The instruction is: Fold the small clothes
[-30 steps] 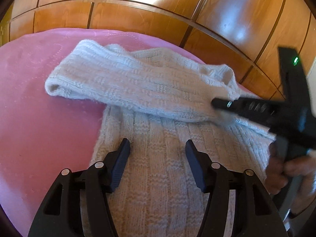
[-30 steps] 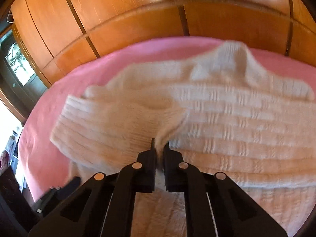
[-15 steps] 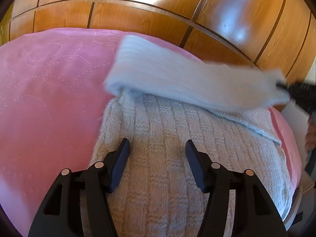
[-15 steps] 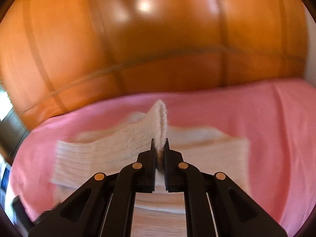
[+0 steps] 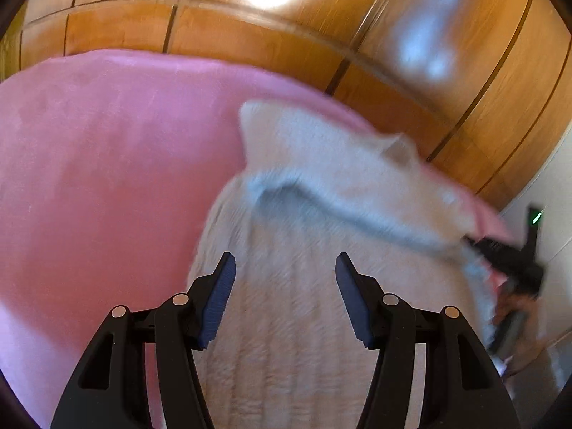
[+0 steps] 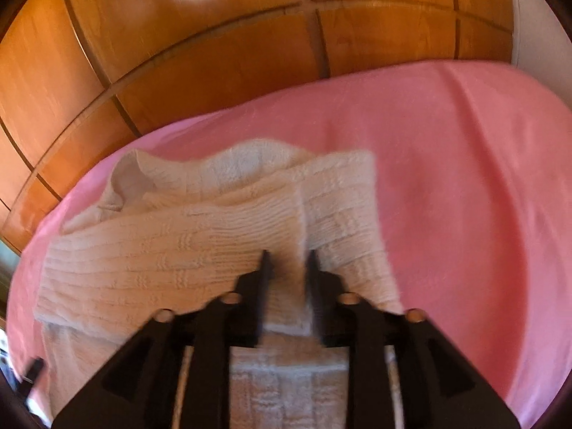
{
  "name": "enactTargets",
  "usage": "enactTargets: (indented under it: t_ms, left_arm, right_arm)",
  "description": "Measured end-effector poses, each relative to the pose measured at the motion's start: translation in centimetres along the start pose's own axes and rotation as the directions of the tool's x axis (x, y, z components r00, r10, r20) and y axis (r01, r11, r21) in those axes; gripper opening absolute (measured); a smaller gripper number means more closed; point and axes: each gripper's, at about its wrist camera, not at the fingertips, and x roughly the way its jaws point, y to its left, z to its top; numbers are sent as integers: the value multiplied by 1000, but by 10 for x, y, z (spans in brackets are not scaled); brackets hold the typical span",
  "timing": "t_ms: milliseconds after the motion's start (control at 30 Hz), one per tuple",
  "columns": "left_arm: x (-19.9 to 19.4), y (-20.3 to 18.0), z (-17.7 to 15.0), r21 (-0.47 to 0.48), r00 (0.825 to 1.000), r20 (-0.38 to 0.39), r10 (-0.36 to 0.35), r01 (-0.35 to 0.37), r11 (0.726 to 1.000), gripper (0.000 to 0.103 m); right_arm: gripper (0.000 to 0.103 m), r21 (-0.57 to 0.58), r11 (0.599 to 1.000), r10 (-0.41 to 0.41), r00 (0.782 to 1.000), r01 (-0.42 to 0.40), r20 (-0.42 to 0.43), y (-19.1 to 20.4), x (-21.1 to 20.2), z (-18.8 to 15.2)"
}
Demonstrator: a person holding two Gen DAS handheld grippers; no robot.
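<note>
Two grippers over one cream knit sweater (image 6: 200, 236) lying on a pink blanket (image 6: 464, 186). Nearest in the left wrist view, the left gripper (image 5: 285, 268) hangs above the sweater's ribbed body with jaws wide apart and nothing between them. In the right wrist view the right gripper (image 6: 286, 261) has its jaws opening, a fold of sleeve (image 6: 250, 221) cuff between them but the pads look clear of it, so the sleeve is being let go across the body. Farther back sits the neck opening (image 6: 132, 178), then the wooden panelled wall (image 6: 214, 53). Handling guess: soft, limp, fairly thick knit, light, not slippery, nothing fragile; it will sag and drag on the blanket. Best holds look like the ribbed cuff, hem corners or shoulder seams, pinching a thick edge rather than flat fabric. Left view is motion-blurred, detail is poor.
</note>
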Motion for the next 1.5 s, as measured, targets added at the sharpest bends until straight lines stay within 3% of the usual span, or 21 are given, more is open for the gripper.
enactTargets:
  t_ms: [67, 233, 267, 333, 367, 433, 500, 600, 800, 933, 1000, 1033, 1067, 1100, 1133, 1200, 1267, 1333, 1367, 1433, 1500]
  left_arm:
    - [-5, -10, 13, 31, 999, 34, -18, 17, 999, 57]
    - [15, -42, 49, 118, 996, 74, -45, 36, 992, 57]
    - [27, -45, 56, 125, 997, 67, -44, 36, 992, 57]
    - [57, -42, 58, 114, 1000, 6, 24, -24, 993, 57]
    - [68, -37, 52, 95, 999, -29, 37, -34, 995, 57]
    - [92, -21, 35, 76, 989, -134, 60, -50, 996, 56]
    - [86, -15, 22, 96, 995, -93, 44, -35, 995, 55]
    - [65, -9, 29, 45, 996, -89, 23, -19, 999, 55]
    - [55, 23, 75, -63, 999, -25, 27, -29, 998, 61]
    - [96, 51, 106, -206, 990, -133, -40, 12, 978, 68]
    - [118, 55, 112, -266, 970, -200, -138, 81, 960, 68]
    - [126, 58, 113, -297, 968, -209, -140, 74, 952, 62]
    - [129, 59, 114, -313, 972, -190, -140, 75, 947, 34]
    - [130, 57, 116, -300, 975, -172, -138, 82, 950, 27]
    - [124, 51, 117, -271, 984, -140, -110, 69, 960, 19]
    - [103, 39, 114, -206, 996, -54, -75, 63, 977, 18]
    - [90, 19, 106, -95, 999, 0, 37, -37, 995, 18]
    - [108, 5, 93, 32, 974, -23, 226, -225, 974, 18]
    - [121, 6, 88, 67, 960, -48, 276, -272, 960, 18]
    - [130, 7, 88, 63, 953, -60, 296, -292, 954, 18]
    - [128, 2, 93, 59, 940, -61, 336, -333, 941, 27]
  right_arm:
    - [25, -6, 1000, 5, 999, -5, 35, -2, -8, 0]
    - [45, -86, 995, 63, 995, -57, 73, 29, -22, 8]
    - [48, -102, 993, 68, 995, -61, 72, 36, -19, 8]
    - [70, -150, 988, 53, 997, -43, 60, 52, -5, 6]
    - [73, -161, 987, 32, 998, -24, 46, 54, 3, 3]
    - [77, -177, 984, -25, 1000, 22, -16, 50, 33, -12]
    - [78, -203, 979, -6, 999, 14, 37, 47, 38, -25]
    - [82, -187, 982, 12, 999, -7, 30, 44, 37, -22]
    - [86, -193, 981, 23, 999, -16, 33, 40, 36, -24]
    - [88, -197, 980, 28, 999, -22, 31, 41, 35, -23]
    - [89, -199, 980, 30, 999, -23, 31, 42, 36, -22]
    - [89, -199, 980, 31, 999, -25, 30, 43, 37, -22]
    - [89, -199, 980, 33, 999, -26, 29, 43, 37, -21]
    - [89, -199, 980, 33, 999, -26, 29, 43, 38, -21]
    - [89, -200, 980, 32, 999, -25, 30, 43, 37, -20]
    - [89, -210, 978, 20, 999, -12, 37, 45, 37, -21]
    - [89, -217, 976, 9, 999, 0, 37, 47, 39, -22]
    - [90, -229, 973, -8, 999, 16, 37, 51, 40, -23]
    - [90, -233, 972, -11, 999, 19, 37, 52, 40, -24]
    - [90, -233, 972, -12, 999, 21, 39, 53, 40, -25]
    - [90, -226, 974, -4, 999, 12, 38, 51, 41, -25]
